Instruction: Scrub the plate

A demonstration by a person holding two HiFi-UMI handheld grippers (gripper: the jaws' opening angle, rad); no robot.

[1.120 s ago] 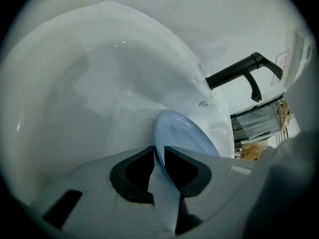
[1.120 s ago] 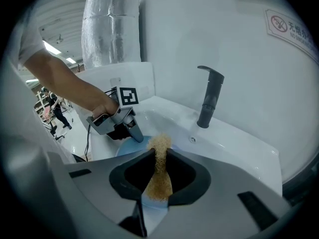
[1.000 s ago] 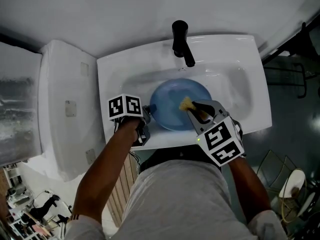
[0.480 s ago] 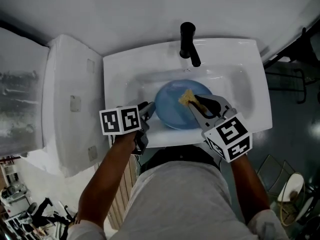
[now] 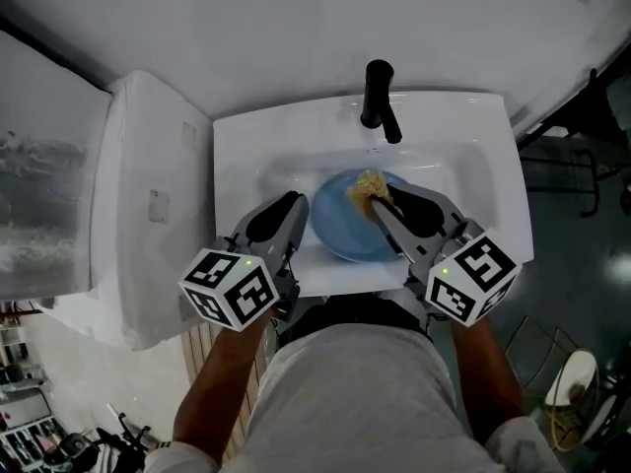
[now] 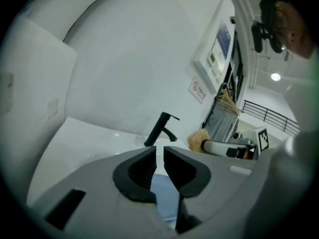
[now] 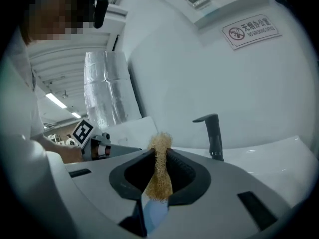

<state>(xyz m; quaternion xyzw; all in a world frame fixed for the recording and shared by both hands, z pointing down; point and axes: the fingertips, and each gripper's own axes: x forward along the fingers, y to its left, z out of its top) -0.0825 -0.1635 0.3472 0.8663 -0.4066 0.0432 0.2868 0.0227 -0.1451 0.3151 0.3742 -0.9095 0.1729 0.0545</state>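
**Plate in the sink, scrub pad held over its far edge**

A blue plate (image 5: 340, 230) is seen lying in the bowl of a white sink (image 5: 488, 180). Its far rim is overhung by the spout of a black faucet (image 5: 379, 99), which stands just beyond the working area. A straw-coloured scrub pad (image 5: 369, 186) is pinched between the jaws of the right gripper (image 5: 381, 205), which are closed tightly on it. The pad is held at the plate's far edge, near the spout; contact with the plate cannot be confirmed.

The left gripper (image 5: 292, 205) is held at the plate's left side, over the sink's near rim. Its jaws are closing, with only a narrow slit left between them and nothing gripped; the plate's blue is seen through the slit.

A white boxy unit (image 5: 148, 205) stands just left of the sink. A foil-wrapped duct (image 7: 107, 88) is visible behind it. On the wall, a sign (image 7: 249, 31) with a crossed-out circle and small characters is mounted; its text cannot be read.
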